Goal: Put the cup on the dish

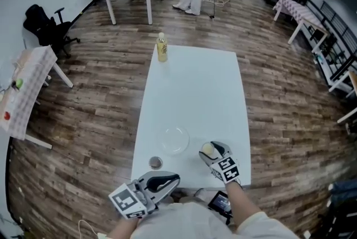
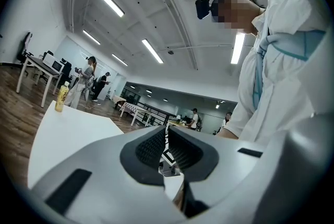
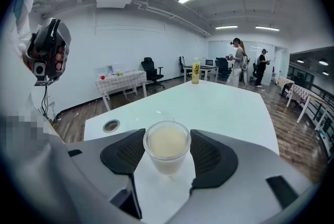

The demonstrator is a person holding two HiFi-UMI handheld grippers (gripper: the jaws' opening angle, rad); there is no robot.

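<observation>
Your right claw (image 1: 213,152) clamps the cup (image 3: 167,145) beside the dish (image 1: 175,140) at the table's (image 1: 195,87) near edge; left claw (image 2: 166,145) closed, empty.

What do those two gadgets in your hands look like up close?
The left gripper and right gripper are pale grey, smoothly curved shells, each with two broad jaws lined by black ribbed pads. Each carries a cube of black-and-white square markers. The sleeves are white.

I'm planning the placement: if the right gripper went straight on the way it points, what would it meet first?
Probably the clear dish, lying just ahead of the right gripper and the cup it holds; depth is hard to judge.
</observation>
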